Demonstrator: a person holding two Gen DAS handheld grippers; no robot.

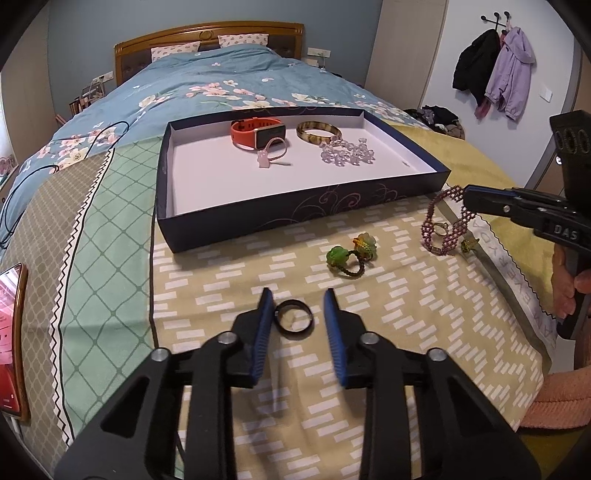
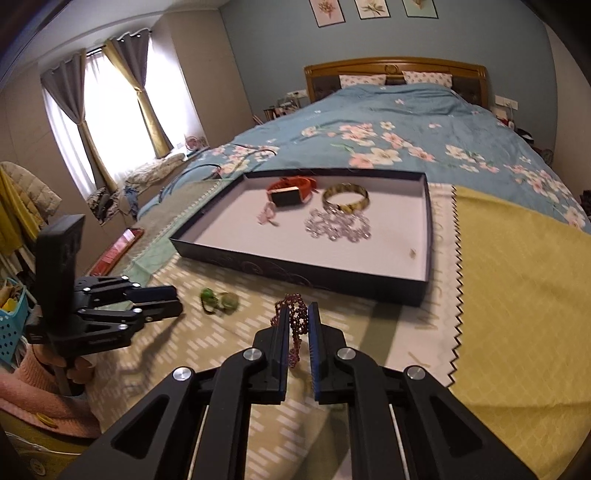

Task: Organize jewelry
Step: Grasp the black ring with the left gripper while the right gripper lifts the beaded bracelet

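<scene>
Our left hand-held gripper [image 1: 298, 301] is spread around the black ring [image 1: 294, 318] on the bed's foot edge. Our right hand-held gripper [image 2: 298, 314] pinches the purple beaded bracelet [image 2: 295, 325], lifted before the tray [image 2: 295, 273] holding other jewelry.

My bed has a blue floral duvet [image 1: 207, 85], two spotted pillows [image 1: 243, 40] against the wooden headboard [image 1: 207, 31]. A yellow cloth [image 2: 517, 266] lies over the foot end beside a green lattice cloth [image 1: 107, 221]. A phone [image 1: 13, 343] sits at my left edge. Black and purple jackets [image 1: 495, 70] hang on wall hooks. The curtained window [image 2: 110, 110] is bright; three framed prints [image 2: 369, 9] hang above the headboard. There's a blue basket [image 2: 11, 321] at far left.
</scene>
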